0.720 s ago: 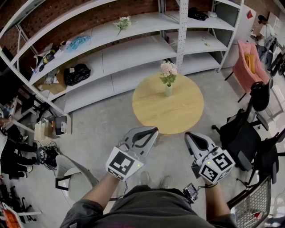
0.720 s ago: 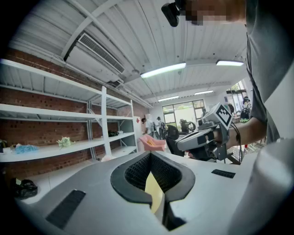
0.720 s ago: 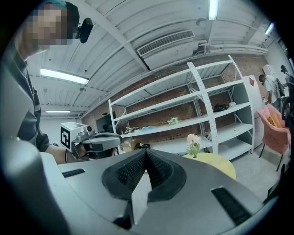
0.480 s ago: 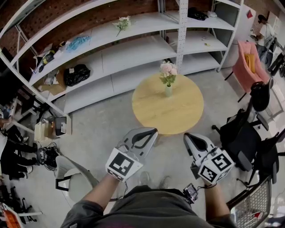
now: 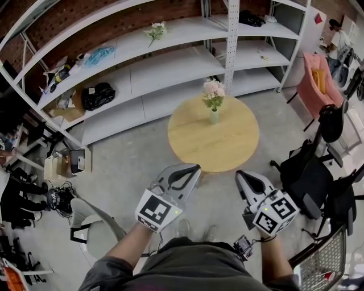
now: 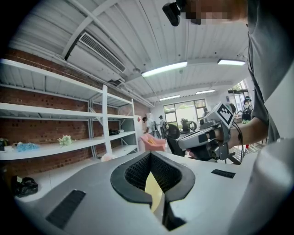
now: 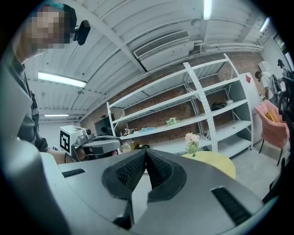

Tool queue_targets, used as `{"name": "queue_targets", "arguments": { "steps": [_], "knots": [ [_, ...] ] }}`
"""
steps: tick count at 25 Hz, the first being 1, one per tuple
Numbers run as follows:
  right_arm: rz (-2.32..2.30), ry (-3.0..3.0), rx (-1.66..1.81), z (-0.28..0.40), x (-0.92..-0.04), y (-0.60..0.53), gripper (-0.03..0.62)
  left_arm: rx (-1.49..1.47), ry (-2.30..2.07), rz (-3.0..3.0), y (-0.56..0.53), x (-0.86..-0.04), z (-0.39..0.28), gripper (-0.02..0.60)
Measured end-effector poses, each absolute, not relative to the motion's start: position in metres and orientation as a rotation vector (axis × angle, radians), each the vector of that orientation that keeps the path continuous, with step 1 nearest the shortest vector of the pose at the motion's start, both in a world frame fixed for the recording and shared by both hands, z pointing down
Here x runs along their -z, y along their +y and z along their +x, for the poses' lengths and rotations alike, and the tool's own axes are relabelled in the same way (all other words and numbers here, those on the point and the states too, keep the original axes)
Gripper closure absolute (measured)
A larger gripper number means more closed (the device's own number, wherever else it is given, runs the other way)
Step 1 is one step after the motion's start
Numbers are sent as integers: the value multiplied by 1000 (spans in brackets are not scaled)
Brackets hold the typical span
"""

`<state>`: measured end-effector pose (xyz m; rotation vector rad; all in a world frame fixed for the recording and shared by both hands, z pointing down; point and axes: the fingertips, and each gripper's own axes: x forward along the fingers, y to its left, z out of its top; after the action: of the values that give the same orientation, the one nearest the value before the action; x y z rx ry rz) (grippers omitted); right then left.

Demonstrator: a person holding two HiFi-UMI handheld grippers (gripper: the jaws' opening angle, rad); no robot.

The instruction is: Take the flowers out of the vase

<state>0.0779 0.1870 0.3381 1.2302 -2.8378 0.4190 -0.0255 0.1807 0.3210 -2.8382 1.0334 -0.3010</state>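
A storeroom-like workshop: brick wall, metal shelving, concrete floor.

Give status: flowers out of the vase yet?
Nothing done: flowers stand in the vase on the round table. In hand: nothing; left gripper and right gripper are shut, empty, short of the table. Left: approach, grasp stems, lift out.

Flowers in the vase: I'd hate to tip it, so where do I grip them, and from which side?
Probably the green stems just above the vase mouth, below the pink blooms, coming level from the near side; they stand upright, so lift straight up.
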Motion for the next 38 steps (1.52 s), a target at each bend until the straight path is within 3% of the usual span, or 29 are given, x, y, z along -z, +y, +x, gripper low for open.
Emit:
{"name": "queue_targets", "arguments": {
  "steps": [21, 38],
  "knots": [
    [1163, -2895, -407, 112, -333, 211, 580, 272, 1130, -2774, 204, -316, 14, 580],
    [1199, -2826, -458, 81, -353, 119, 580, 261, 1120, -2850, 104, -340, -19, 580]
  ]
}}
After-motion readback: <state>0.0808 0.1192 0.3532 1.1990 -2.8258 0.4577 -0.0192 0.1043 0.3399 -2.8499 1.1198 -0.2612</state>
